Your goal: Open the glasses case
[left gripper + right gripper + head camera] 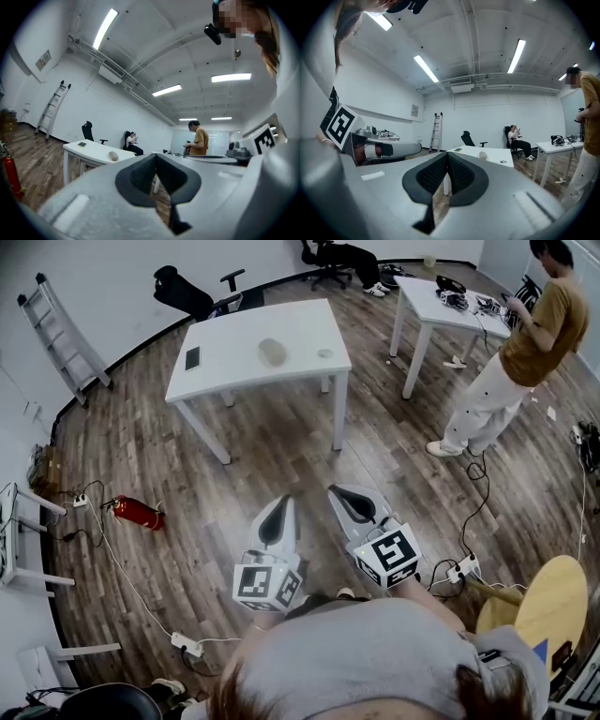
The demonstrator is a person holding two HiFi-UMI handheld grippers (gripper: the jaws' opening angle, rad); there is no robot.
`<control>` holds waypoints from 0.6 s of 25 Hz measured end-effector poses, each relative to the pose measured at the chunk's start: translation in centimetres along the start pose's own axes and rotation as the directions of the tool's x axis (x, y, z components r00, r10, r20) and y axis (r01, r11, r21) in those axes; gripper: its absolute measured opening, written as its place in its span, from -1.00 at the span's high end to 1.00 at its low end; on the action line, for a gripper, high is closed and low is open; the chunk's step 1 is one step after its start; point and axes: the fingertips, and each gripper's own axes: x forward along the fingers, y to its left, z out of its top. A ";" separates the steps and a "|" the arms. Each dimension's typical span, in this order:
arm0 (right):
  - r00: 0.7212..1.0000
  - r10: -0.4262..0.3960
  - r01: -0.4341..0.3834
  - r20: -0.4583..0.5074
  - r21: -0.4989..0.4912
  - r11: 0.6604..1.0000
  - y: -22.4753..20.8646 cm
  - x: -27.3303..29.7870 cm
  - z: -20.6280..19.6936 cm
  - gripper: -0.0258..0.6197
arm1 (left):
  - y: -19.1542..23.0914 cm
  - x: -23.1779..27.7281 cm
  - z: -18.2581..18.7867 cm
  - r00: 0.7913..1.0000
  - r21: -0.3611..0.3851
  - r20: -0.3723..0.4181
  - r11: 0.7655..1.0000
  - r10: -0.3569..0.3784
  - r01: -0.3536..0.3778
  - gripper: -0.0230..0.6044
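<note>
Standing well back from the table (234,348), the person holds both grippers level over the floor, and the case (272,352) lies near the table's middle, well apart from either tool. The left gripper (155,158) is clenched, pads together with nothing between them; the right gripper (447,158) is likewise clenched and empty. The step in hand looks like the approach, with the opening not yet begun. To do it well, I judge, the person should close on the table first, then spread both sets of jaws before reaching the case, since closed jaws can only push it. One gripper should pin the base to the tabletop while the other takes the lid at the seam. Which way the seam faces is too small to tell from here, so it needs checking up close. The rounded case may slide if nudged, so meet it squarely.
</note>
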 end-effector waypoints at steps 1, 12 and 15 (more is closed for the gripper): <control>1.000 0.005 -0.006 0.003 0.008 1.000 -0.2 -0.1 -0.1 0.91 | -0.1 0.0 -0.1 1.000 -0.001 0.000 1.000 0.006 -0.006 0.93; 0.999 0.032 -0.031 -0.014 0.079 0.996 -2.8 0.6 -2.1 0.91 | 1.3 1.6 -1.5 0.998 -0.028 -0.010 0.998 0.061 -0.061 0.93; 1.000 0.003 -0.003 -0.004 0.079 0.997 -5.0 2.3 -1.7 0.91 | 2.7 3.9 -1.0 0.999 -0.017 -0.005 0.999 0.051 -0.051 0.93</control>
